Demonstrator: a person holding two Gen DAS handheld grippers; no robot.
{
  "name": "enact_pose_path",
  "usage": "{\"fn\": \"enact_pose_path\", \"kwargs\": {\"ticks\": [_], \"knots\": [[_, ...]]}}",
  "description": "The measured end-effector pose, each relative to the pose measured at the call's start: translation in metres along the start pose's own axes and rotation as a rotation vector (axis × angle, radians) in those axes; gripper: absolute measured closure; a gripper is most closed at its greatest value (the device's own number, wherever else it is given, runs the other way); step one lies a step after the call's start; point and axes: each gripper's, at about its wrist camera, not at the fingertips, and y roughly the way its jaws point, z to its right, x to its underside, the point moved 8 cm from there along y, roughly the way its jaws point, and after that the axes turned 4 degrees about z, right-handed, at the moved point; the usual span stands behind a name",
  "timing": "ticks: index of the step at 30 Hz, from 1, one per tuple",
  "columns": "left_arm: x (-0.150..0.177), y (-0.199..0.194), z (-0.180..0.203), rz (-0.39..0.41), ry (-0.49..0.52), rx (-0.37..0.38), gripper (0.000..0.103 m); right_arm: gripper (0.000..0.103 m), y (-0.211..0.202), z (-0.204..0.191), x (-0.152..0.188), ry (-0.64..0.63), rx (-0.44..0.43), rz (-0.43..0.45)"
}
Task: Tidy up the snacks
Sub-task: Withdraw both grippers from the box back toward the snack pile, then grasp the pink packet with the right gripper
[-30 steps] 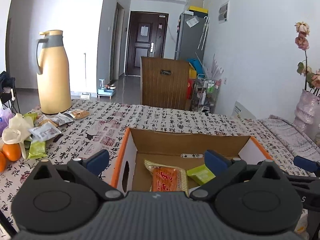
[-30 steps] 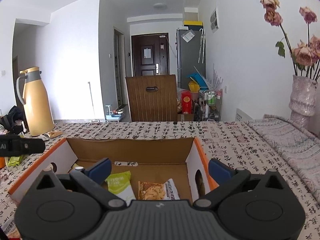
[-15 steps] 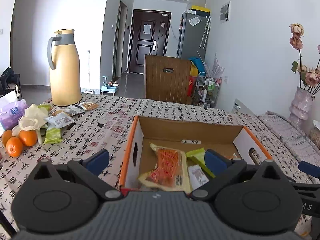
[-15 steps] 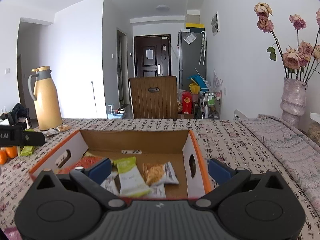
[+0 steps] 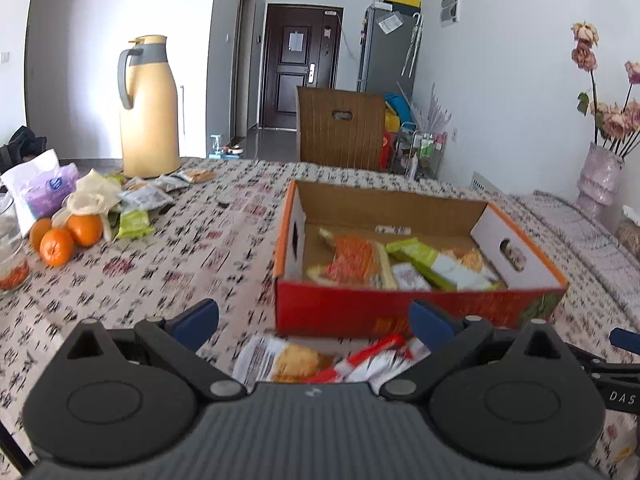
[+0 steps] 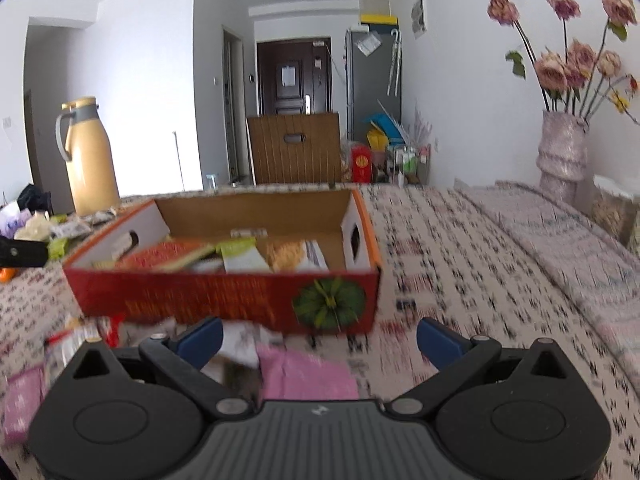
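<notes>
A red and orange cardboard box (image 5: 400, 312) (image 6: 224, 300) stands on the patterned tablecloth and holds several snack packets, an orange-red one (image 5: 352, 256) and a green one (image 5: 416, 254) among them. My left gripper (image 5: 314, 320) is open and empty, just short of the box's near wall, above loose packets (image 5: 296, 360) on the cloth. My right gripper (image 6: 320, 338) is open and empty, near the box's front right corner, above a pink packet (image 6: 308, 376) and a white one (image 6: 240, 344).
A yellow thermos jug (image 5: 150, 108) stands at the far left. In front of it lie more snack packets (image 5: 148, 196), oranges (image 5: 66, 236) and a purple bag (image 5: 44, 192). A vase of dried roses (image 6: 562, 152) stands at the far right. A wooden chair back (image 5: 340, 126) is behind the table.
Both grippers have pulled back toward me from over the box. The box's red front wall and the loose packets before it have come into view. Both stay open.
</notes>
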Motion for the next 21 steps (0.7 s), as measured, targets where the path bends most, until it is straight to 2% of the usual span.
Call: {"fn": "enact_pose_path", "kwargs": {"ticks": [5, 12, 16, 19, 21], "knots": [[0.016, -0.003, -0.006, -0.027, -0.002, -0.001, 0.0, 0.0, 0.003, 0.009, 0.019, 0.013, -0.003, -0.055], [0.031, -0.003, -0.011, -0.064, -0.001, -0.005, 0.0, 0.001, 0.019, 0.01, 0.023, 0.041, -0.012, -0.113], [0.035, -0.002, -0.013, -0.076, -0.002, -0.011, 0.0, 0.014, 0.032, 0.01, 0.03, 0.064, -0.027, -0.158], [0.034, 0.0, -0.013, -0.077, -0.004, -0.015, 0.0, 0.04, 0.035, 0.01, 0.034, 0.061, -0.008, -0.168], [0.034, 0.001, -0.012, -0.08, -0.003, -0.017, 0.0, 0.041, 0.035, 0.011, 0.035, 0.063, -0.009, -0.165]]}}
